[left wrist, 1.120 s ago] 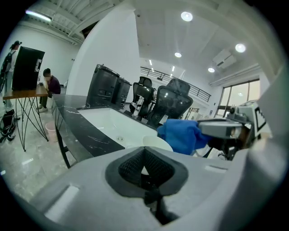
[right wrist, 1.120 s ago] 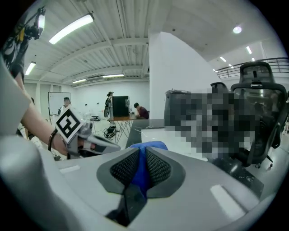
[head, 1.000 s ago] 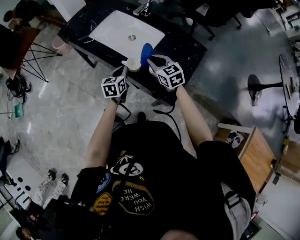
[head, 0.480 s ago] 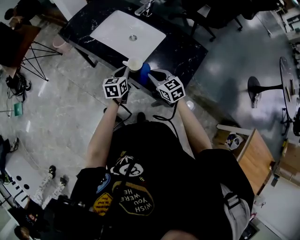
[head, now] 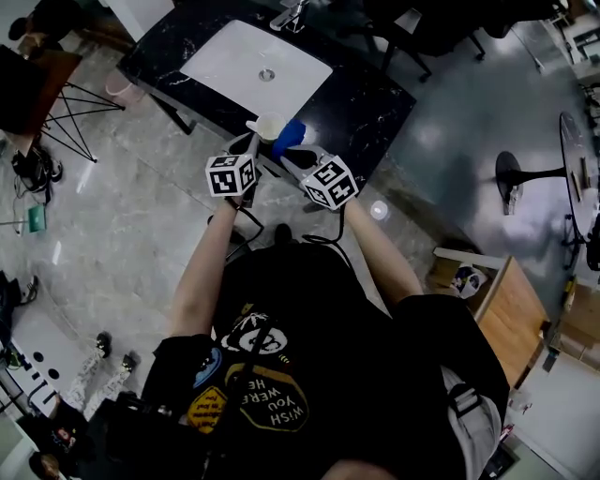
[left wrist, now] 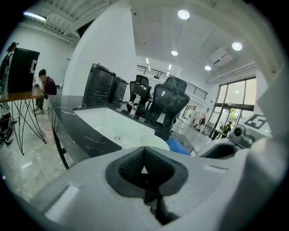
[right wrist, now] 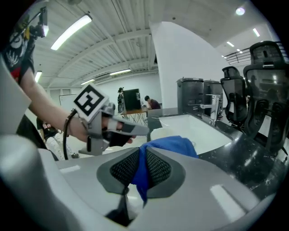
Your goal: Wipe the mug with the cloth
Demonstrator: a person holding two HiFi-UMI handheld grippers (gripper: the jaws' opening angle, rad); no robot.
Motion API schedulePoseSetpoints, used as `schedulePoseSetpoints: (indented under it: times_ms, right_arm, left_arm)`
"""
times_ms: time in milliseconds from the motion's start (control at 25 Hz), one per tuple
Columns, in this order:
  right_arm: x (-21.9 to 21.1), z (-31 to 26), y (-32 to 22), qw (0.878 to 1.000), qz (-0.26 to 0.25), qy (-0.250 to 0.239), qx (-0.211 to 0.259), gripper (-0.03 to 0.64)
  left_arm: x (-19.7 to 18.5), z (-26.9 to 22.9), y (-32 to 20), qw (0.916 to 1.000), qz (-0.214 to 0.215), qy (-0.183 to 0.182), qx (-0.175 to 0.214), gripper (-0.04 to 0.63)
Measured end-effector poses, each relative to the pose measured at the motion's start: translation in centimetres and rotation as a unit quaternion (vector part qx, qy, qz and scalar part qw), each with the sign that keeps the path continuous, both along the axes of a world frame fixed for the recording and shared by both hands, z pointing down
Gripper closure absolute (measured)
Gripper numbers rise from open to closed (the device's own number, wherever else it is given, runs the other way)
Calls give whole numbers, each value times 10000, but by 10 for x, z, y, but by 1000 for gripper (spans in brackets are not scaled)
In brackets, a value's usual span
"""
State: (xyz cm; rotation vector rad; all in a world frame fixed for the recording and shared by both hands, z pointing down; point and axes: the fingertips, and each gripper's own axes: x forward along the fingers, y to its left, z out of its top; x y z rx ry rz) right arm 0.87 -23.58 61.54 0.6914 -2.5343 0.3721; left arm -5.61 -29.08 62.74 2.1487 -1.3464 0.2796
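Note:
A white mug [head: 269, 127] is held above the front edge of the black counter [head: 366, 98]. My left gripper [head: 251, 144] is shut, with a sliver of white between its pads that looks like the mug's handle. In the left gripper view the mug's rim [left wrist: 153, 141] shows just past the jaws. My right gripper [head: 300, 152] is shut on a blue cloth [head: 289, 138], which lies against the mug's right side. In the right gripper view the cloth [right wrist: 168, 145] bunches over the pads and hides most of the mug [right wrist: 159, 132], with the left gripper [right wrist: 135, 129] just beyond.
A white sink basin [head: 253, 66] with a tap [head: 286, 17] is set in the counter. Office chairs [left wrist: 169, 101] stand behind it. A pink bin [head: 117, 89] and a trestle table [head: 56, 103] stand to the left on the floor. A person [left wrist: 45, 85] sits far left.
My right gripper has drawn the blue cloth down from above the mug's far right side to beside the mug. The left gripper and mug have barely shifted.

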Motion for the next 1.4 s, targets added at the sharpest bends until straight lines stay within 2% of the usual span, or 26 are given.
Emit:
schedulePoseSetpoints:
  times_ms: [120,320,440,560,840,920,1080,1200,1280,1400]
  right_arm:
    - [7,-6,9,9997,89,-201,54,569]
    - [41,-44,-54,9936,949,-385,477,569]
    - [47,-50,-84,9903,1278,-344,431,569]
    - [29,-32,-78,9944,1018,-209,189,569]
    - [-3,13,13,9998,-67,-1,-194,569]
    - [7,10,8,9999,40,6,-145,569]
    - [37,-44,-44,9958,770,-405,297,569]
    - [43,-59,-73,9931,998,-394,476,569]
    - [38,-46,-74,9948,943,-206,335,569]
    - [18,-15,-43,9991,426,68,33,569]
  left_arm:
    - [-6,0,1,10000,-47,23,14,592]
    - [-13,2,-1,10000,-77,-26,-13,592]
    - [-9,2,-2,9999,2,-109,-55,592]
    - [-3,4,-2,9998,84,-136,-87,592]
    - [6,8,-3,9996,220,-161,-109,592]
    - [6,6,-2,9996,218,-150,-113,592]
    - [4,1,-3,9996,221,-124,-87,592]
    - [5,2,-1,9998,187,-88,-82,592]
    - [7,4,1,9997,196,-89,-105,592]
    - [11,5,2,9996,235,-128,-125,592]
